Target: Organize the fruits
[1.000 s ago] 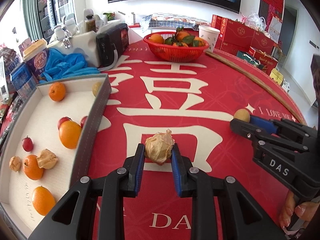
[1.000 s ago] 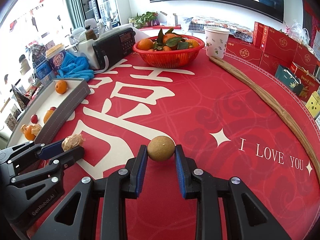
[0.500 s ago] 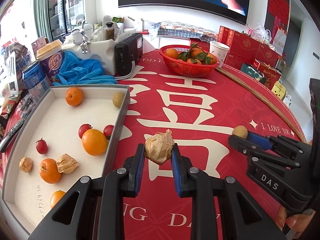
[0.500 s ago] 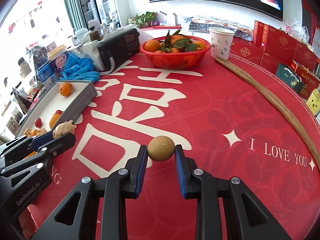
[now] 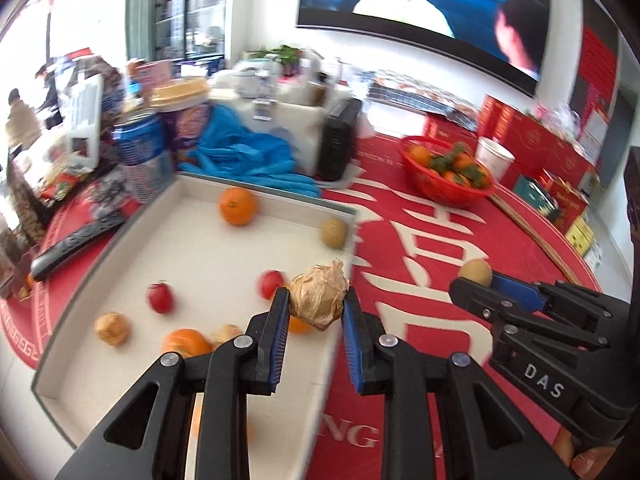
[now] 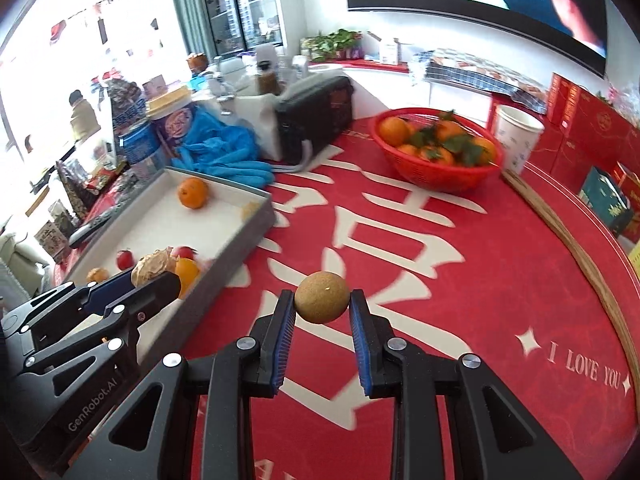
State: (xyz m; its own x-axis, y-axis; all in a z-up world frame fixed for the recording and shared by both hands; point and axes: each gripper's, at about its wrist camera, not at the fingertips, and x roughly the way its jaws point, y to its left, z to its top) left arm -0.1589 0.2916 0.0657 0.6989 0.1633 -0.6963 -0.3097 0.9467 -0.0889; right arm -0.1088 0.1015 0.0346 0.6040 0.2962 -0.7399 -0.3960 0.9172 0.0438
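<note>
My left gripper (image 5: 316, 312) is shut on a papery tan husked fruit (image 5: 318, 298), held in the air over the right wall of the white tray (image 5: 80, 400). The tray holds oranges (image 5: 237, 206), small red fruits (image 5: 161, 298), a tan husked fruit (image 5: 112, 328) and a round brown fruit (image 5: 334, 233). My right gripper (image 6: 322, 314) is shut on a round brown fruit (image 6: 321, 297), lifted above the red tablecloth just right of the tray (image 6: 240, 236). Each gripper shows in the other's view: the right gripper (image 5: 476, 280), the left gripper (image 6: 154, 276).
A red basket of oranges with leaves (image 6: 436, 148) and a paper cup (image 6: 518, 138) stand at the back. A black radio (image 6: 316, 116), blue gloves (image 6: 224, 156) and tins (image 5: 140, 152) crowd behind the tray. A long wooden stick (image 6: 580, 256) lies along the right; red gift boxes (image 6: 592, 132) sit beyond.
Both grippers rose and swung left toward the tray, each keeping its fruit. The husked fruit went from over the tablecloth to over the tray's right wall.
</note>
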